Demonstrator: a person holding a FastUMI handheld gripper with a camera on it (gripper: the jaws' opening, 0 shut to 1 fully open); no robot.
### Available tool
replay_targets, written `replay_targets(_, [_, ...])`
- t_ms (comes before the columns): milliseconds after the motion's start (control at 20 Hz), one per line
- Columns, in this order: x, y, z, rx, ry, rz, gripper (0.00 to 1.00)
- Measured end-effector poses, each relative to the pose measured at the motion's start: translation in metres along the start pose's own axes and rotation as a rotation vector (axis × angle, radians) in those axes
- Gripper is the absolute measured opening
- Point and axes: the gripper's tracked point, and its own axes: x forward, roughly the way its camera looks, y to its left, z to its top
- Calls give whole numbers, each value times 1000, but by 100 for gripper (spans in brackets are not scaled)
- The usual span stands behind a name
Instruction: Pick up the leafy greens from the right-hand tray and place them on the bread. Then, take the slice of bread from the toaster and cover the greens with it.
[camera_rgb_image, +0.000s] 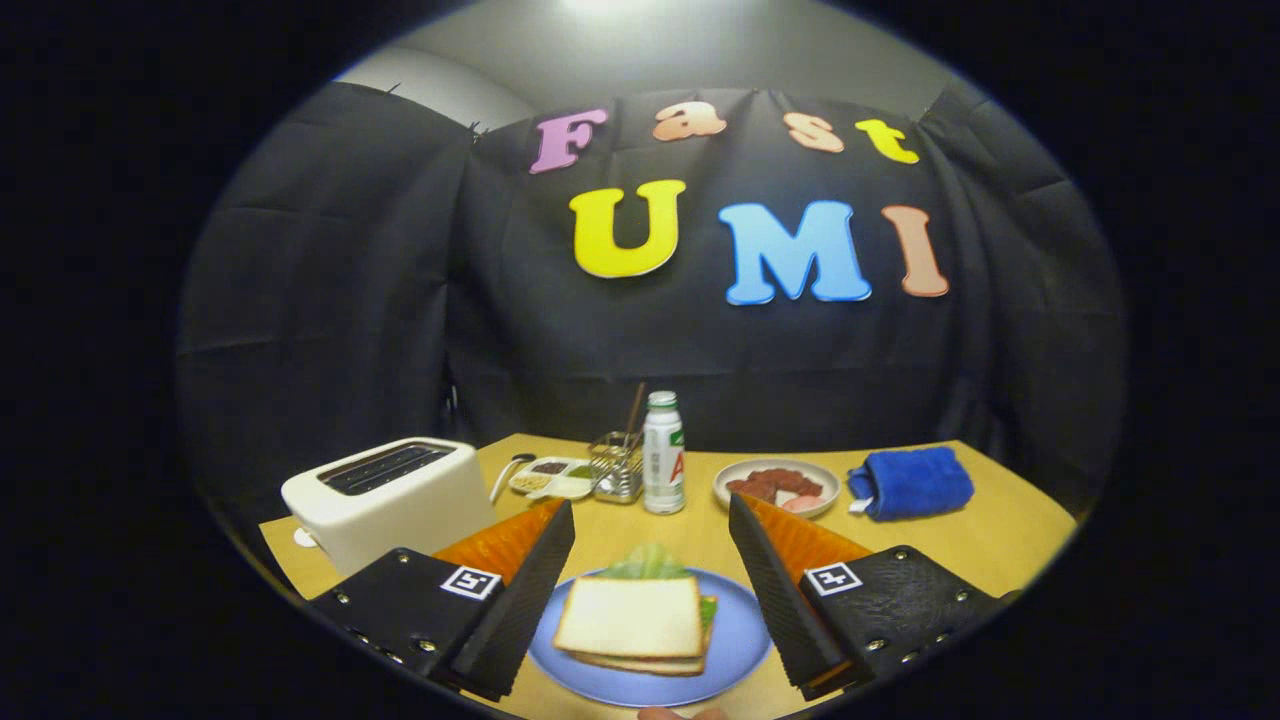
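2 slices of bread sandwich the leafy greens on 1 blue plate, low in the frame's centre between the fingers of the tongs, which stand apart, gripping nothing. 1 white toaster sits at left on the worktop; 1 bottle, 1 dish of meat and 1 blue cloth stand behind.
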Motion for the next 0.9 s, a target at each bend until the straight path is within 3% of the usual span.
replay_targets(200, [-17,-94,41,-75,-90,-172,95])
replay_targets(300, [-24,-125,50,-61,-110,-220,95])
replay_targets(600, [-37,-177,49,5,-115,-225,95])
replay_targets(700, [-43,-193,48,29,-129,-188,95])
replay_targets(800, [-54,-224,48,66,-157,-158,95])
replay_targets(900, [-63,-277,39,92,-161,-183,95])
